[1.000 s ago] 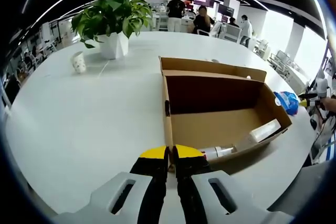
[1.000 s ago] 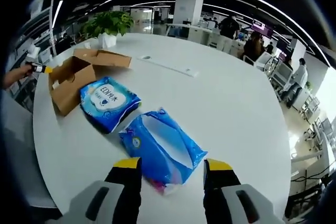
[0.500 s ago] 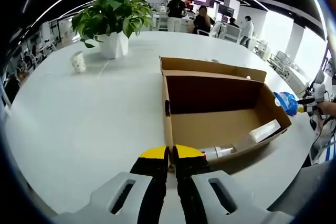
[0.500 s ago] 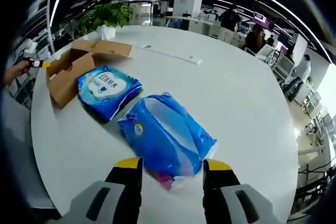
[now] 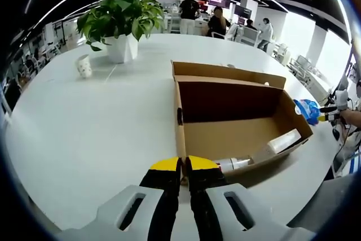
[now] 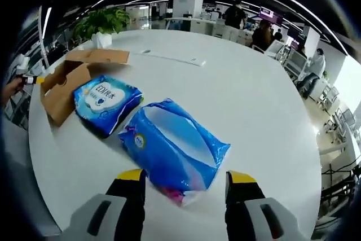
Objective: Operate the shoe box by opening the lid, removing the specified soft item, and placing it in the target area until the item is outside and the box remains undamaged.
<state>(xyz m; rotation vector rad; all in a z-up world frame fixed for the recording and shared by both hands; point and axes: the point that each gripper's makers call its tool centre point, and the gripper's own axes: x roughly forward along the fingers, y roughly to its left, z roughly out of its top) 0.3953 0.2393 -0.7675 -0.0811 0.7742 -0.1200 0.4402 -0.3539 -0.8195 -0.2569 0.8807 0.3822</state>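
**A:** Where is the shoe box, and what state is it in?

**B:** In the left gripper view the cardboard shoe box (image 5: 237, 125) sits open on a round white table (image 5: 96, 122). Its lid flap lies folded back on the far side. Inside, against the near wall, lie a small white bottle (image 5: 232, 164) and a pale tube (image 5: 284, 140).

**A:** And the soft item?

**B:** In the right gripper view two soft blue packs rest on the table outside the box. A large wipes pack (image 6: 172, 148) lies just ahead of the right gripper (image 6: 186, 178), its near end between the two yellow-tipped fingers. A second pack with a white label (image 6: 105, 102) lies beside it, close to the box (image 6: 67, 80), which shows at the left of that view.

**A:** What are the fingers doing?

**B:** The right gripper's fingers stand wide apart and hold nothing; whether they touch the large pack I cannot tell. The left gripper (image 5: 184, 166) has its fingers pressed together, at the near corner of the box; whether they pinch the cardboard edge I cannot tell.

**A:** What else is around?

**B:** In the left gripper view a potted green plant (image 5: 120, 21) in a white pot stands at the far side of the table, with a small white cup (image 5: 84, 66) to its left. Beyond the table is an open office with people standing and sitting among desks.
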